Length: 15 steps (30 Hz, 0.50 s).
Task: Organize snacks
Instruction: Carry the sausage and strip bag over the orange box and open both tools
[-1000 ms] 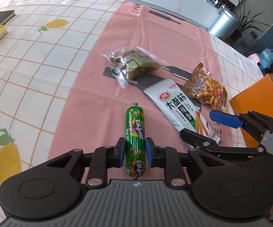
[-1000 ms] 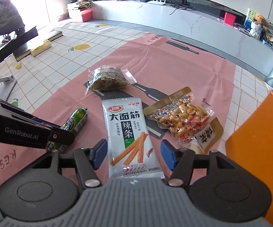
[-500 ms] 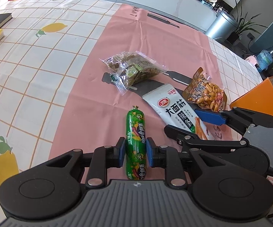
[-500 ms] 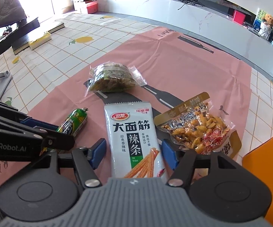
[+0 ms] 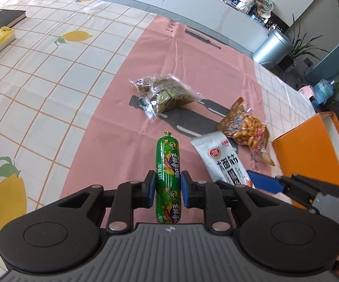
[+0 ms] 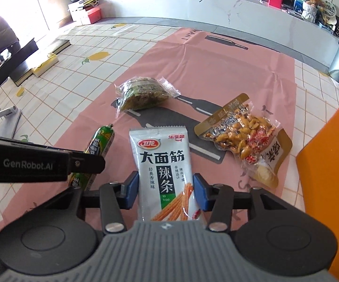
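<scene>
1. Left wrist view: the left claw (image 5: 168,186) pinches a green corn sausage (image 5: 168,176) between its blue pads, above the pink mat (image 5: 193,54) on the counter (image 5: 52,70).
2. Right wrist view: the right claw (image 6: 165,191) grips a white latiao spicy-strip packet (image 6: 163,166) by both side edges.
3. A clear bag of green-wrapped snacks (image 6: 143,92) lies mid-mat; a peanut pouch (image 6: 244,138) lies toward the mat's right edge, near an orange box (image 6: 329,164).
</scene>
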Each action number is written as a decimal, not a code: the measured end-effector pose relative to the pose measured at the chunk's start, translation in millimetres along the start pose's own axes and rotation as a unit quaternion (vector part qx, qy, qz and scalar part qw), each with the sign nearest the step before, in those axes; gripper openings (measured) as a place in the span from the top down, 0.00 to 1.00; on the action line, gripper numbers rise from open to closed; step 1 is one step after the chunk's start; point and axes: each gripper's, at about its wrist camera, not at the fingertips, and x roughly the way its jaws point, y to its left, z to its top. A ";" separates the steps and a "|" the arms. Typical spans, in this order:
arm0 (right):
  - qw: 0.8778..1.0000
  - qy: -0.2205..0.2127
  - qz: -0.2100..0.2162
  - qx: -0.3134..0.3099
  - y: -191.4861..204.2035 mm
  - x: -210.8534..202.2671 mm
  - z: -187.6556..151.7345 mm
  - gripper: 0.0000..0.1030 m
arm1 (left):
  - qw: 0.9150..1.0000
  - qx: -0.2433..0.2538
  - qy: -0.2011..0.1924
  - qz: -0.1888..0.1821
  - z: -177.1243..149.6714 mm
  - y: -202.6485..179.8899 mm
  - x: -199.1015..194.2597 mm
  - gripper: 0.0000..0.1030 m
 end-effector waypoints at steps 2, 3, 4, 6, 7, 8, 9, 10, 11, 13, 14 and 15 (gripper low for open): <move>1.000 -0.008 0.004 0.013 -2.4 -16.2 -3.9 0.55 | 1.000 0.000 -0.005 -0.008 -0.7 -4.4 -6.7 0.77; 1.000 -0.014 0.006 0.017 -4.2 -26.6 -5.3 0.55 | 1.000 0.003 -0.009 -0.012 -0.8 -8.6 -10.9 0.77; 1.000 -0.020 0.005 0.019 -6.0 -36.6 -5.9 0.55 | 1.000 0.006 -0.014 -0.016 -0.7 -12.5 -15.0 0.77; 0.999 -0.034 -0.006 0.020 -10.6 -57.6 -5.5 0.55 | 0.999 0.013 -0.020 -0.028 0.5 -23.3 -23.8 0.77; 0.999 -0.041 -0.009 0.021 -14.0 -67.3 -4.7 0.55 | 0.999 0.017 -0.022 -0.035 1.2 -29.7 -28.3 0.77; 0.999 -0.048 -0.011 0.024 -18.0 -78.3 -3.9 0.55 | 0.999 0.023 -0.025 -0.043 1.5 -36.4 -33.3 0.77; 0.998 -0.055 -0.013 0.028 -22.9 -90.2 -3.1 0.55 | 0.998 0.029 -0.028 -0.050 1.8 -43.9 -38.1 0.77; 0.998 -0.060 -0.014 0.030 -27.6 -100.5 -2.5 0.55 | 0.997 0.036 -0.031 -0.056 2.2 -51.3 -42.6 0.77; 0.997 -0.063 -0.017 0.031 -32.0 -109.6 -2.0 0.55 | 0.997 0.043 -0.034 -0.062 2.4 -59.2 -46.5 0.77; 0.997 -0.070 -0.025 0.030 -42.1 -127.5 -0.9 0.55 | 0.995 0.057 -0.036 -0.075 3.1 -76.6 -52.4 0.77; 0.997 -0.071 -0.029 0.030 -46.8 -134.9 -0.8 0.55 | 0.994 0.062 -0.037 -0.081 3.7 -85.5 -54.5 0.77; 0.996 -0.072 -0.035 0.031 -53.1 -143.0 -0.5 0.55 | 0.993 0.069 -0.038 -0.088 4.6 -94.6 -56.7 0.77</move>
